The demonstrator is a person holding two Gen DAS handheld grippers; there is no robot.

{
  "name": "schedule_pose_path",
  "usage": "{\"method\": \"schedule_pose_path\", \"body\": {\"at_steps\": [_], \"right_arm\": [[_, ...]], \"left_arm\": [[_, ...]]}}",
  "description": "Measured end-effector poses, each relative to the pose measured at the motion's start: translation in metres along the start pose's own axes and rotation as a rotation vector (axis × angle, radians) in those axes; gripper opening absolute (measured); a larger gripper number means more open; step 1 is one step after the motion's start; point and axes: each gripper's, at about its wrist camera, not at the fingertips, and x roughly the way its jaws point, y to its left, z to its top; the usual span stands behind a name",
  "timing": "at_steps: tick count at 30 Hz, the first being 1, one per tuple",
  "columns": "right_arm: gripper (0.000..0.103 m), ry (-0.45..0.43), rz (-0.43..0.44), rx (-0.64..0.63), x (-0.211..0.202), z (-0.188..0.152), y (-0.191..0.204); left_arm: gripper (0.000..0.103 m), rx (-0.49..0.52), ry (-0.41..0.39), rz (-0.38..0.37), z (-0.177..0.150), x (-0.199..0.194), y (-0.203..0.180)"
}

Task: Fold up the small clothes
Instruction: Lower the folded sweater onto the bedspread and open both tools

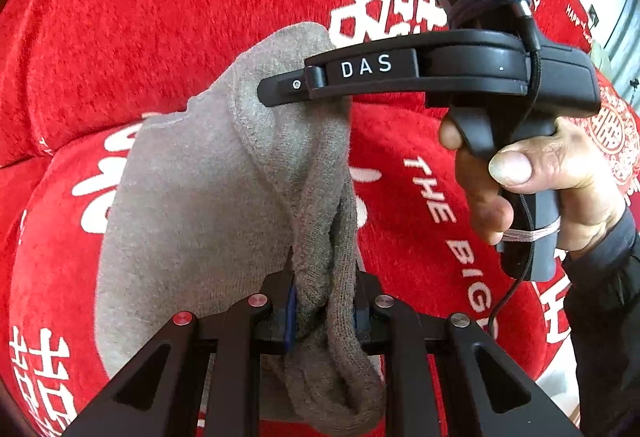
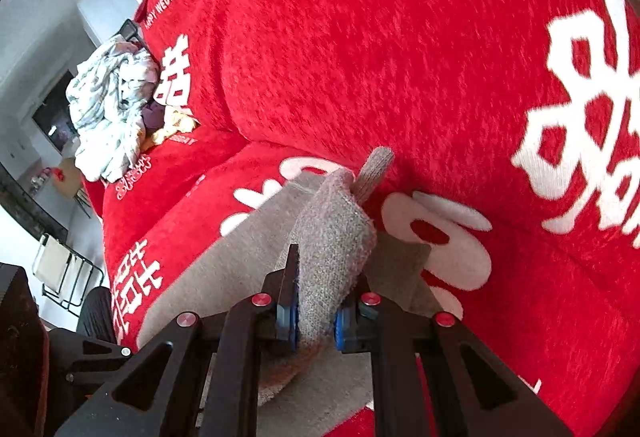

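Note:
A small grey knitted garment (image 1: pixel 200 205) lies on the red sofa cover (image 1: pixel 160 17). My left gripper (image 1: pixel 324 313) is shut on its bunched ribbed edge, near the bottom of the left wrist view. My right gripper (image 2: pixel 316 317) is shut on another grey fold (image 2: pixel 332 233) of the same garment, lifted off the seat. In the left wrist view the right gripper's black body (image 1: pixel 400 73) marked DAS reaches in from the right, held by a hand (image 1: pixel 520 177), its tip over the garment.
The red plush cover with white characters (image 2: pixel 400 37) spans seat and backrest. A pile of pale patterned clothes (image 2: pixel 112 109) lies at the sofa's far left end. A folding chair frame (image 2: pixel 64 273) stands on the floor at left.

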Motion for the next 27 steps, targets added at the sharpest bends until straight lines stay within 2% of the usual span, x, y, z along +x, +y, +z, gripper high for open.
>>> {"method": "schedule_pose_path", "body": {"at_steps": [7,11,15,17,19,21,24,27], "right_arm": [[0.013,0.034,-0.012,0.061,0.017,-0.024,-0.022],[0.014,0.034,-0.008,0.097,0.022,-0.034,-0.036],[0.014,0.041,-0.007,0.130,0.025,-0.040,-0.045],[0.014,0.038,-0.007,0.141,0.026,-0.044,-0.048],[0.016,0.039,-0.008,0.156,0.027,-0.046,-0.051],[0.020,0.047,-0.026,0.185,0.029,-0.049,-0.058],[0.027,0.060,-0.042,0.258,0.030,-0.055,-0.070],[0.029,0.041,-0.065,0.283,0.020,-0.059,-0.070]], "left_arm": [[0.020,0.016,0.048,0.016,-0.010,0.030,-0.008],[0.020,0.029,0.047,0.009,-0.011,0.032,-0.011],[0.021,-0.004,0.037,-0.009,-0.014,0.032,-0.009],[0.029,-0.018,0.034,-0.018,-0.015,0.031,-0.008],[0.058,-0.045,0.037,-0.088,-0.016,0.029,-0.007],[0.069,-0.059,0.018,-0.116,-0.018,0.022,-0.011],[0.071,-0.031,0.011,-0.135,-0.021,0.015,-0.018],[0.071,-0.036,0.017,-0.183,-0.026,0.003,-0.012]]}}
